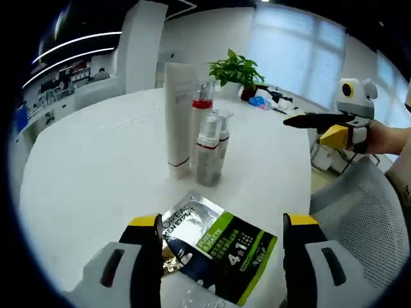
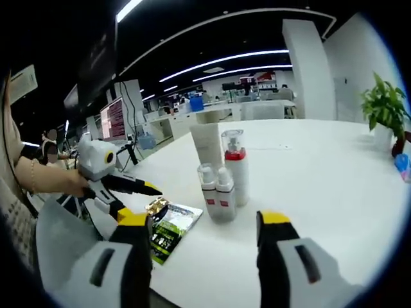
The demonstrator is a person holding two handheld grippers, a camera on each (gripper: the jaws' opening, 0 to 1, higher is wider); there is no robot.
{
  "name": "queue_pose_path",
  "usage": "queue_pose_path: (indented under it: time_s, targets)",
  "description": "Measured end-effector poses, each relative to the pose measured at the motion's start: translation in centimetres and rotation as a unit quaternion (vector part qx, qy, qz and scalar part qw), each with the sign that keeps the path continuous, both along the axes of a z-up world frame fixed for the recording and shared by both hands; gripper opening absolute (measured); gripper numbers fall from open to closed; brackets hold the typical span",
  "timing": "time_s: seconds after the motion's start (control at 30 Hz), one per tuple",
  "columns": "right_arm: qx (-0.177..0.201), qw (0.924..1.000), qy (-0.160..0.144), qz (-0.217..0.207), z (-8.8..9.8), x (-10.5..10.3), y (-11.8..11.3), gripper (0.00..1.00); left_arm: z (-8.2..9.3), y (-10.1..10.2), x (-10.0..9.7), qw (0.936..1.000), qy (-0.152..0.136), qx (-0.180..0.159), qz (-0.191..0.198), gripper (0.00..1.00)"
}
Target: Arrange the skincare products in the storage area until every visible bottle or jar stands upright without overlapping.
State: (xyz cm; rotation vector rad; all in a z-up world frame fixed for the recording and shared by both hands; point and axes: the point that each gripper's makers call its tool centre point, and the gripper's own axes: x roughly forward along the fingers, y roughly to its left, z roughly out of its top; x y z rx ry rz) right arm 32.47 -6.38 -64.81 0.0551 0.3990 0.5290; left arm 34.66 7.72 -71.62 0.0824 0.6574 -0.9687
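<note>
- Left gripper view: the left gripper (image 1: 221,240) hangs low over the round white table (image 1: 90,173) with its jaws spread wide, clamping nothing.
- A flat sachet (image 1: 215,247) lies on the table between those jaws; its silver end touches or nearly touches the left jaw, and its green end stops short of the right jaw.
- Beyond the sachet, further along the table, the skincare products stand upright in a tight cluster: two pump bottles (image 1: 210,147) side by side nearest the sachet, a red-collared bottle (image 1: 200,128) just behind them, and a tall white tube (image 1: 177,119) beside that one.
- To the right of the cluster, off the table edge, the right gripper (image 1: 308,122) is held in a hand (image 1: 385,138), its dark jaws close together and bare; whether they are fully shut I cannot tell.
- Far past the cluster a potted plant (image 1: 236,70) sits near the table's far edge.
</note>
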Motion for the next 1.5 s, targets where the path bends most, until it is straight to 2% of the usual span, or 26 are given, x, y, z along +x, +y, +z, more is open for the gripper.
queue_pose_path:
  time_s: [0.07, 0.2, 0.5, 0.73, 0.93, 1.07, 1.13, 1.23, 1.37, 1.4, 1.47, 1.5]
  targets:
    - [-0.001, 1.0, -0.001, 0.005, 0.1, -0.3, 0.2, 0.69, 0.1, 1.3, -0.8, 0.9995, 0.011, 0.001, 0.031, 0.83]
    - [-0.001, 0.9999, -0.002, 0.013, 0.2, -0.8, 0.3, 0.71, 0.3, 2.8, -1.9, 0.9979, 0.022, -0.006, 0.061, 0.89]
    - [0.008, 0.9998, -0.008, 0.017, 1.0, -2.1, 0.0, 0.76, 2.1, 5.8, -4.2, 0.9926, 0.008, -0.001, 0.121, 0.96]
    - [0.015, 0.9997, -0.011, 0.018, 0.9, -3.2, 0.2, 0.77, 2.8, 6.6, -5.7, 0.9916, 0.006, 0.006, 0.129, 0.97]
    - [0.019, 0.9996, -0.017, 0.013, 1.0, -3.4, -0.1, 0.77, 3.5, 5.4, -5.9, 0.9898, 0.016, -0.014, 0.141, 0.97]
    - [0.017, 0.9996, -0.016, 0.013, 0.8, -3.7, -0.1, 0.77, 2.9, 3.9, -5.8, 0.9911, 0.043, -0.012, 0.125, 0.97]
    - [0.017, 0.9996, -0.015, 0.015, 0.8, -3.8, 0.0, 0.76, 2.1, 3.0, -5.3, 0.9885, 0.072, -0.01, 0.132, 0.97]
    - [0.015, 0.9996, -0.013, 0.017, 0.7, -3.9, 0.0, 0.76, 0.9, 1.6, -4.5, 0.9849, 0.099, -0.002, 0.142, 0.97]
    - [0.013, 0.9996, -0.014, 0.021, 0.7, -3.9, 0.2, 0.76, -2.5, 0.7, -3.9, 0.9717, 0.142, 0.059, 0.18, 0.97]
    - [0.013, 0.9996, -0.014, 0.021, 0.7, -3.9, 0.2, 0.76, -3.5, 0.5, -3.9, 0.9662, 0.153, 0.08, 0.192, 0.97]
    - [0.012, 0.9996, -0.014, 0.023, 0.7, -4.0, 0.3, 0.76, -4.4, 0.0, -3.7, 0.9616, 0.151, 0.101, 0.206, 0.97]
    - [0.012, 0.9996, -0.014, 0.024, 0.7, -4.0, 0.3, 0.76, -4.6, -0.4, -3.4, 0.9611, 0.146, 0.1, 0.212, 0.97]
